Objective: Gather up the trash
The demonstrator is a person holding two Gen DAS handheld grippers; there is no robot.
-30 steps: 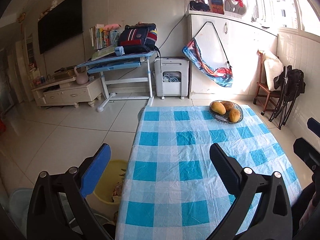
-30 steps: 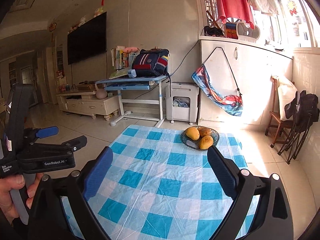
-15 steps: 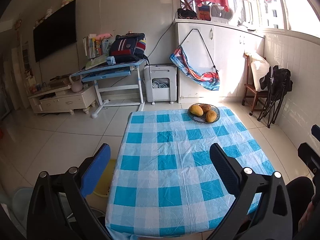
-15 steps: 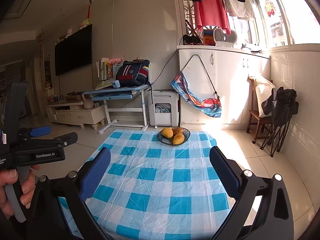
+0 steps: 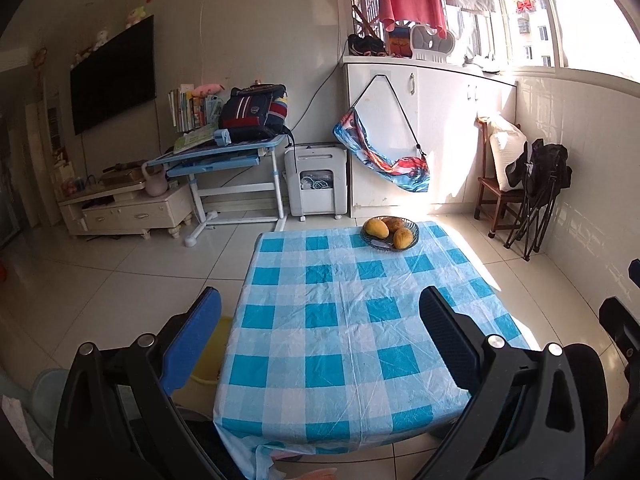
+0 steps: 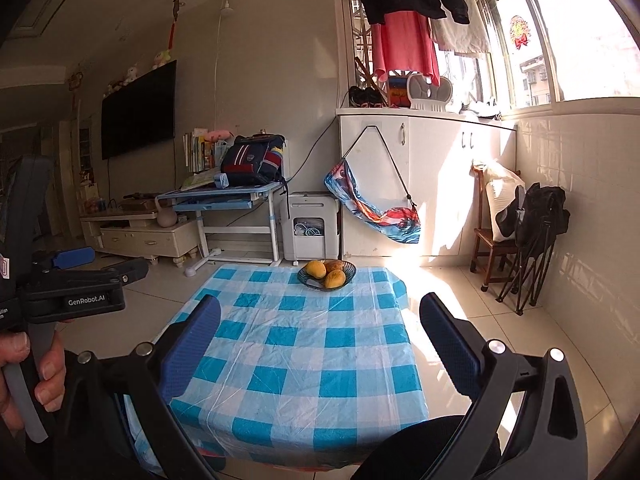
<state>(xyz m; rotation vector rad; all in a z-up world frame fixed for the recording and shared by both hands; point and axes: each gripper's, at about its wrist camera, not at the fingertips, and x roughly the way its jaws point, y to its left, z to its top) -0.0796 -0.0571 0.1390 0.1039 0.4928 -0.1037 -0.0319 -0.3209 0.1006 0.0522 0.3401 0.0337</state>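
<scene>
My left gripper (image 5: 320, 336) is open and empty, held back from the near edge of a table with a blue and white check cloth (image 5: 344, 276). My right gripper (image 6: 320, 340) is also open and empty, above the same table's near edge (image 6: 312, 360). A yellow bin (image 5: 210, 360) stands on the floor at the table's left side, mostly hidden by the left finger and the cloth. I see no loose trash on the cloth. In the right wrist view a hand (image 6: 24, 380) holds the left gripper (image 6: 116, 264) at the far left.
A dark bowl of mangoes (image 5: 390, 232) sits at the table's far end. Behind stand a blue desk with a backpack (image 5: 224, 152), a white appliance (image 5: 316, 180), a white cabinet (image 5: 420, 120) and a wooden chair with bags (image 5: 520, 184). A pale tiled floor surrounds the table.
Both grippers have drawn back from the table and tilted up, so the whole tabletop shows. The yellow bin is more hidden. Both stay open.
</scene>
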